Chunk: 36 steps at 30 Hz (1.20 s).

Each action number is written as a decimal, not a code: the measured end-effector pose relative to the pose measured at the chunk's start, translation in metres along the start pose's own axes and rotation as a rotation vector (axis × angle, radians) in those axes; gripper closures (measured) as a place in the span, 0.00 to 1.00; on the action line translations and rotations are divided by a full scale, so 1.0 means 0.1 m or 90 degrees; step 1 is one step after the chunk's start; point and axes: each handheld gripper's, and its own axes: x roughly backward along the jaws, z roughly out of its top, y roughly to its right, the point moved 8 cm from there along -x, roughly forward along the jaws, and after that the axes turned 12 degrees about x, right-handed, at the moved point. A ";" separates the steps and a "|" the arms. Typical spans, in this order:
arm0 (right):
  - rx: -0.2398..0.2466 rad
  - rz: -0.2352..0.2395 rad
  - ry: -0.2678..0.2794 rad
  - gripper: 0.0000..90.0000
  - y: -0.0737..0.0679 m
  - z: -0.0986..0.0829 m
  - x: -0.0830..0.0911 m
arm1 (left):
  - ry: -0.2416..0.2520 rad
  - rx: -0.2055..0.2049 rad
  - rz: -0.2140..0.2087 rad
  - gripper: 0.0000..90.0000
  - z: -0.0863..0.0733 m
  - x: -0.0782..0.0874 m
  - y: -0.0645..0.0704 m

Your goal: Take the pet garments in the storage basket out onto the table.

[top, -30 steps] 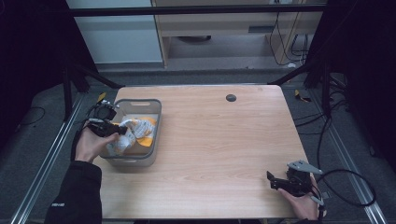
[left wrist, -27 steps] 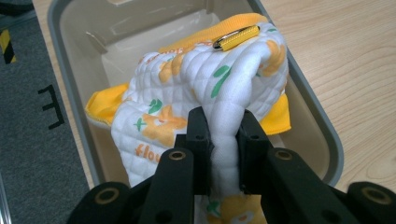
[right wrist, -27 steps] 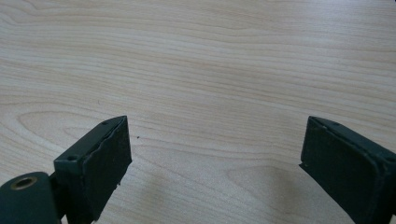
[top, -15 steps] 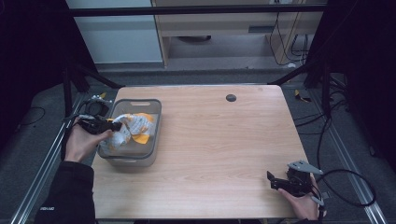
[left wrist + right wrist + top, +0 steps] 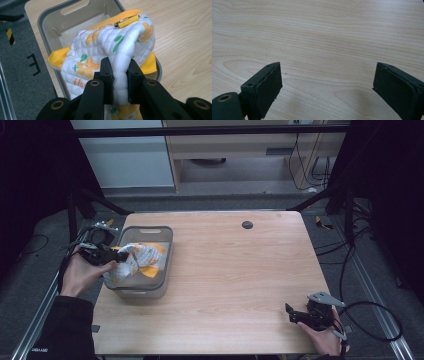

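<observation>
- Quilted white cloth, printed with orange and green and edged in yellow, is pinched in a thick fold between the jaws of the left gripper, which are closed tight on it.
- Compared with a second ago, the left gripper has drawn back toward the table's left edge, from over the bin's middle to beside its left wall, and the cloth has come up with it, bunched higher and dragged toward that wall.
- Grey plastic bin stands at the left of the wooden table; part of the cloth drapes over its near rim in the left gripper view, while the rest hangs inside, above the bin's bare floor.
- A yellow zip pull sits at the top of the raised bundle.
- Judged from this, the lift out of the bin is under way but not finished: the trailing yellow hem looks likely to catch on the rim unless the cloth goes higher before travelling sideways.
- Over at the table's near right corner, the right gripper lies low in the person's hand, unmoved over that second; its jaws stand wide apart with nothing between them, bare wood beneath.
</observation>
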 end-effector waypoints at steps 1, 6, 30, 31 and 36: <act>0.000 0.000 0.000 0.09 0.00 0.00 0.00 | 0.000 -0.004 -0.001 0.87 0.00 0.01 0.02; -0.001 0.001 0.005 0.09 -0.01 0.01 0.01 | 0.004 -0.024 -0.018 0.87 0.00 0.08 0.13; 0.003 0.000 0.007 0.09 -0.01 0.02 0.01 | -0.003 -0.118 -0.066 0.87 -0.02 0.26 0.61; 0.003 0.000 0.007 0.09 -0.01 0.02 0.01 | -0.003 -0.118 -0.066 0.87 -0.02 0.26 0.61; 0.004 -0.001 0.009 0.09 0.00 0.02 0.01 | -0.003 -0.139 -0.083 0.87 0.00 0.27 0.77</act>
